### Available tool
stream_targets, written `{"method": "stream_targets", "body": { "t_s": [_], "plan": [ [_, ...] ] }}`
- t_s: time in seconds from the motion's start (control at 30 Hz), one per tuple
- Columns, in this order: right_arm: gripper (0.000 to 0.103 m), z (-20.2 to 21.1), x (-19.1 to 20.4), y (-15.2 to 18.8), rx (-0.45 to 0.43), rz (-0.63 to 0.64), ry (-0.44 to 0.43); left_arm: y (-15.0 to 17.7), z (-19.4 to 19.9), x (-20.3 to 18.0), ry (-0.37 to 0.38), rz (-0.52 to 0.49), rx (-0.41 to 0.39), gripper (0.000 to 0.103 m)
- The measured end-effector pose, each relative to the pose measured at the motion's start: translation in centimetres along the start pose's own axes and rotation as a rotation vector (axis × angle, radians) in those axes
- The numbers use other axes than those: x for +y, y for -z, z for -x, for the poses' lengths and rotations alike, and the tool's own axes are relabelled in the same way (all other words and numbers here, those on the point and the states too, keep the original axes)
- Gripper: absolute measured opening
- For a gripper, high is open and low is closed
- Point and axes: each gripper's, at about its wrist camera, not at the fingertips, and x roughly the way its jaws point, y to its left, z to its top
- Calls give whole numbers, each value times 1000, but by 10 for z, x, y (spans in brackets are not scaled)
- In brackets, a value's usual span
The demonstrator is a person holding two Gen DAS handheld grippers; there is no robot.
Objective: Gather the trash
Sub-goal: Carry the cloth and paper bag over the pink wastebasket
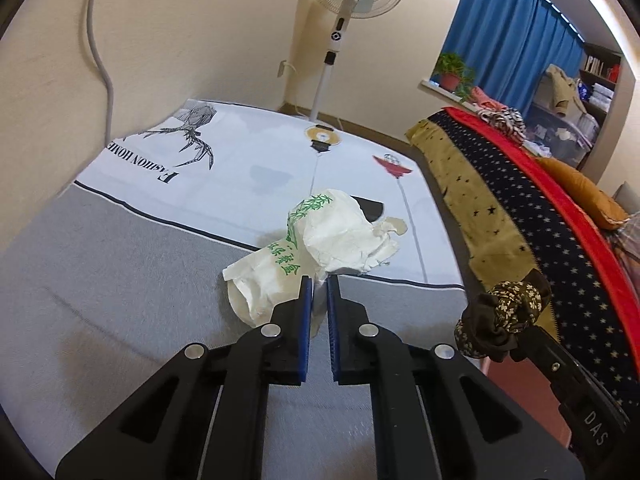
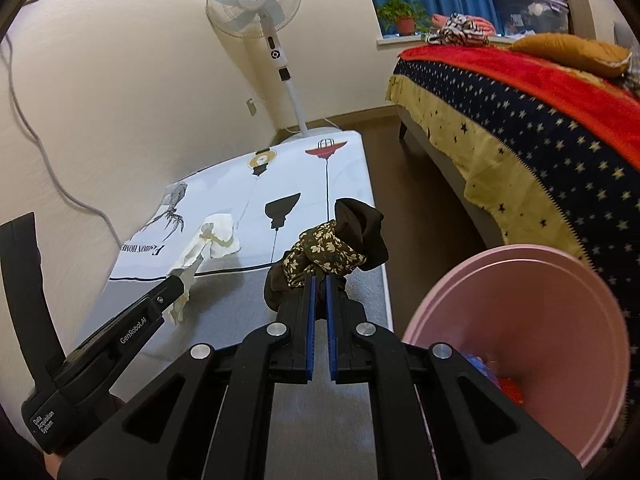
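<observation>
My left gripper (image 1: 319,278) is shut on a crumpled white paper wrapper with green print (image 1: 316,240), which hangs clear of the table. From the right wrist view the same wrapper (image 2: 208,246) dangles from the left gripper (image 2: 182,280). My right gripper (image 2: 320,276) is shut on a bunched dark brown and floral cloth (image 2: 328,250), held above the table's near right corner. That cloth (image 1: 504,316) also shows at the right of the left wrist view, on the right gripper's tip. A pink bin (image 2: 532,320) stands low at the right, with some colourful bits inside.
The table (image 1: 120,280) has a grey and white printed cover. A standing fan (image 2: 256,4) is by the far wall, with a cable along it. A bed with a starred blanket (image 2: 520,120) lies to the right, brown floor between it and the table.
</observation>
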Motion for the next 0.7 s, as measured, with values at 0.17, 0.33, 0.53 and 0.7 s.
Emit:
{"method": "stream_targets", "body": {
  "t_s": [0.17,0.33,0.53,0.7],
  "plan": [
    [5,31,-2,1,-32,8,13,6,24,-4,23,-17,-15,8],
    [5,61,-9,5,-61,5,33,14,49,-11,50,-53,-37,8],
    [5,93,-24,7,-94,-20,66,19,74,-23,94,-84,-73,8],
    [5,118,-35,9,-119,-45,88,26,91,-35,133,-113,-87,8]
  ]
}}
